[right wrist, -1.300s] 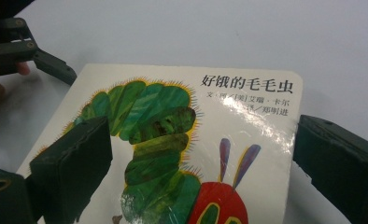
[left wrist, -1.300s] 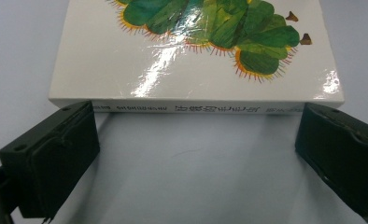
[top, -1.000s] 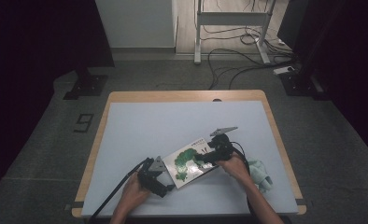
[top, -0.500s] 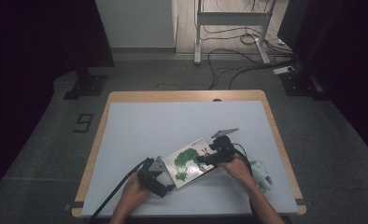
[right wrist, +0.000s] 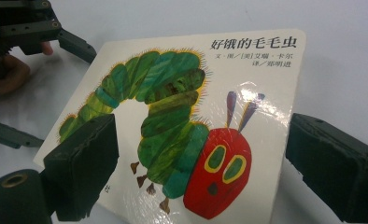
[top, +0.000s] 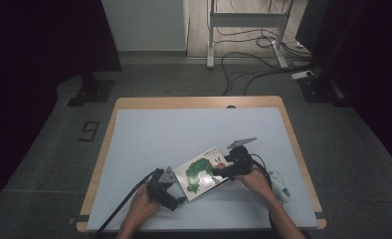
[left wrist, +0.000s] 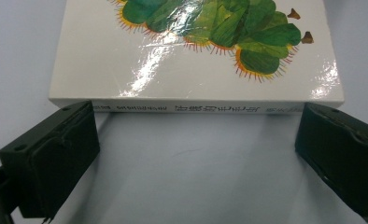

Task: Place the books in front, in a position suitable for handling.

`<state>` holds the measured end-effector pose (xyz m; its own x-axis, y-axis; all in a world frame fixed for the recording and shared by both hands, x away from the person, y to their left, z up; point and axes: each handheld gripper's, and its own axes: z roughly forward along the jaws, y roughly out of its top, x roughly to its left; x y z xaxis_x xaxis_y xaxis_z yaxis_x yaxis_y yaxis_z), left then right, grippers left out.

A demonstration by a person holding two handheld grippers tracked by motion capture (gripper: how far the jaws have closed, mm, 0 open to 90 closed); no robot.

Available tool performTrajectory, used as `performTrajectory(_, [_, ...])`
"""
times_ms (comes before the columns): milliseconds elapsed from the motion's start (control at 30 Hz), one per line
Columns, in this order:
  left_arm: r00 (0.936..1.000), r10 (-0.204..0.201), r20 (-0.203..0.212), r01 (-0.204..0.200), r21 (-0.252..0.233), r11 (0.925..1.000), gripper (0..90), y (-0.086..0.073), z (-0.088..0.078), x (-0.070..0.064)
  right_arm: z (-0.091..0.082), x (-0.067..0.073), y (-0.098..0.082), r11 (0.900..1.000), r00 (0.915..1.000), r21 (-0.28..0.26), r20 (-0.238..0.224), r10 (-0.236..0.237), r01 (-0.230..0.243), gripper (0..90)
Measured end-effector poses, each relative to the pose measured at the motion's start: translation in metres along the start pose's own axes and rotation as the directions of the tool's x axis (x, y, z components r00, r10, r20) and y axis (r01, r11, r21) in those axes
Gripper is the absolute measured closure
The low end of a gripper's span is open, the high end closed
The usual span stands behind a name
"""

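Observation:
A white board book [top: 201, 172] with a green caterpillar on its cover lies flat on the table, toward the near edge. My left gripper [top: 180, 197] rests on the table at the book's near-left side. In the left gripper view it [left wrist: 196, 154] is open, with the book's spine [left wrist: 196, 108] just beyond the jaw tips. My right gripper [top: 219, 172] hovers at the book's right end. In the right gripper view it [right wrist: 196, 168] is open, its jaws set wide over the cover [right wrist: 196, 93]. They have just been closing a little, and the pads do not press on the book.
A crumpled pale green cloth [top: 282, 185] lies by my right forearm near the table's right edge. The table [top: 194, 129] has a pale blue top with a wooden rim. Behind it, cables [top: 253, 64] and a metal frame stand on the floor.
The right gripper has edged slightly nearer to me over the book. The book and the left gripper have kept still.

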<state>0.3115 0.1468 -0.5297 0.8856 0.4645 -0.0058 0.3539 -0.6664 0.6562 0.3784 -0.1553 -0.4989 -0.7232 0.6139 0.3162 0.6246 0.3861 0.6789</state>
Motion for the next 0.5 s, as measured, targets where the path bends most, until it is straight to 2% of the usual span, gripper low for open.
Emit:
performTrajectory(300, [1.0000,-0.002,-0.001,0.002,-0.002,1.0000,0.0,0.0000,0.0001,-0.0001,-0.0057,0.0025,0.0008,1.000,0.9998,0.004,-0.006,-0.020,0.020,9.4])
performTrajectory(500, [1.0000,-0.002,-0.001,0.002,-0.002,1.0000,0.0,-0.0001,0.0001,-0.0002,-0.0086,0.0025,-0.0003,0.998,0.9987,0.024,-0.013,-0.050,0.051,9.9])
